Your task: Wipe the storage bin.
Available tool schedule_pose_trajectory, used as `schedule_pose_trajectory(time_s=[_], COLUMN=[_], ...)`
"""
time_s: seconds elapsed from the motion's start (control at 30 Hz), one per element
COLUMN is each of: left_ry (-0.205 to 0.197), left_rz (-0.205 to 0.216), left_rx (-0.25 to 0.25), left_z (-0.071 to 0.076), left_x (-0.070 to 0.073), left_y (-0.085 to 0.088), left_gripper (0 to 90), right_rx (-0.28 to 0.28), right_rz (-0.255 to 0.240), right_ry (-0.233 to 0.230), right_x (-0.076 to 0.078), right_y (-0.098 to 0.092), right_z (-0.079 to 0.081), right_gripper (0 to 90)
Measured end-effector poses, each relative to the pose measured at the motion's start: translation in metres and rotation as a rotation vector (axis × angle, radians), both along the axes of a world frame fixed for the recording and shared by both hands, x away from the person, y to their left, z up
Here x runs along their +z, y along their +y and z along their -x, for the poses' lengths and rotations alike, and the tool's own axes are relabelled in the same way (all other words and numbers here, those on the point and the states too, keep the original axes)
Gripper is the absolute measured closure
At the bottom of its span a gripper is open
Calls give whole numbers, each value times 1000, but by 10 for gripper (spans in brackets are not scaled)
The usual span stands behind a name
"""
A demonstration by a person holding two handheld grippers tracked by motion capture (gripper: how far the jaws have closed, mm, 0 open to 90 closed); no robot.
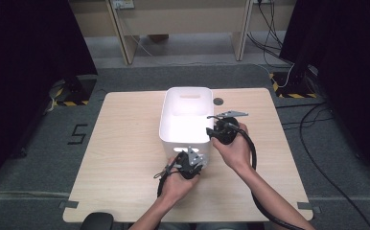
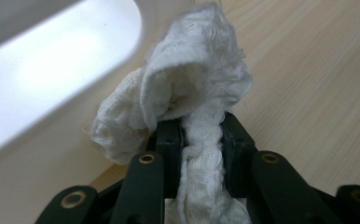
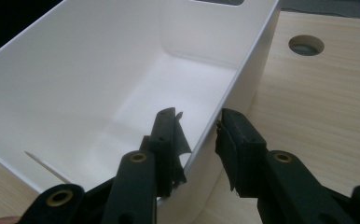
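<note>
A white plastic bin (image 1: 185,115) stands in the middle of the wooden table (image 1: 125,143). My left gripper (image 1: 189,160) sits at the bin's near wall, in front of it. In the left gripper view that gripper (image 2: 199,121) is shut on a crumpled white cloth (image 2: 192,84), which bunches up past the jaws beside the bin's wall (image 2: 52,70). My right gripper (image 1: 221,129) is at the bin's right wall. In the right gripper view its jaws (image 3: 194,116) straddle the rim (image 3: 243,65), one inside and one outside, with both pads against the wall. The bin's inside (image 3: 99,93) looks bare.
A round cable hole (image 1: 218,101) lies in the table just behind the bin's right corner, also in the right gripper view (image 3: 306,45). Dark curtains flank the table. Cables (image 1: 317,158) run over the grey floor at right, and desk legs (image 1: 125,43) stand behind.
</note>
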State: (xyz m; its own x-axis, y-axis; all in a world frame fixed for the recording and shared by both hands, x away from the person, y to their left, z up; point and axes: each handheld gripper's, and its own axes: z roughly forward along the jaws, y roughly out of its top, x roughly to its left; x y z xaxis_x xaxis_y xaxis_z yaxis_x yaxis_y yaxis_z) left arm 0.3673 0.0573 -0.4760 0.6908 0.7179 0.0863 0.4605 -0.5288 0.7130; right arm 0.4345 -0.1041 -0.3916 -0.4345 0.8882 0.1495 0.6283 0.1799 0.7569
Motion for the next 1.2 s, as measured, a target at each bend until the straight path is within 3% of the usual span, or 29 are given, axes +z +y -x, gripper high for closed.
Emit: schedule_pose_trajectory(time_s=[0.33,0.63,1.2], left_ry=[17,10,-47], left_rz=[-3,8,85], left_rx=[-15,-15,-33], left_z=[-4,-4,0], left_x=[-7,-5,36], left_y=[-14,-15,-17], left_gripper=[729,730,730], right_rx=[-1,-1,0], right_rz=[-1,-3,-6], right_ry=[1,3,4], right_x=[0,0,0], right_y=[0,0,0], right_z=[0,0,0], right_gripper=[676,676,675])
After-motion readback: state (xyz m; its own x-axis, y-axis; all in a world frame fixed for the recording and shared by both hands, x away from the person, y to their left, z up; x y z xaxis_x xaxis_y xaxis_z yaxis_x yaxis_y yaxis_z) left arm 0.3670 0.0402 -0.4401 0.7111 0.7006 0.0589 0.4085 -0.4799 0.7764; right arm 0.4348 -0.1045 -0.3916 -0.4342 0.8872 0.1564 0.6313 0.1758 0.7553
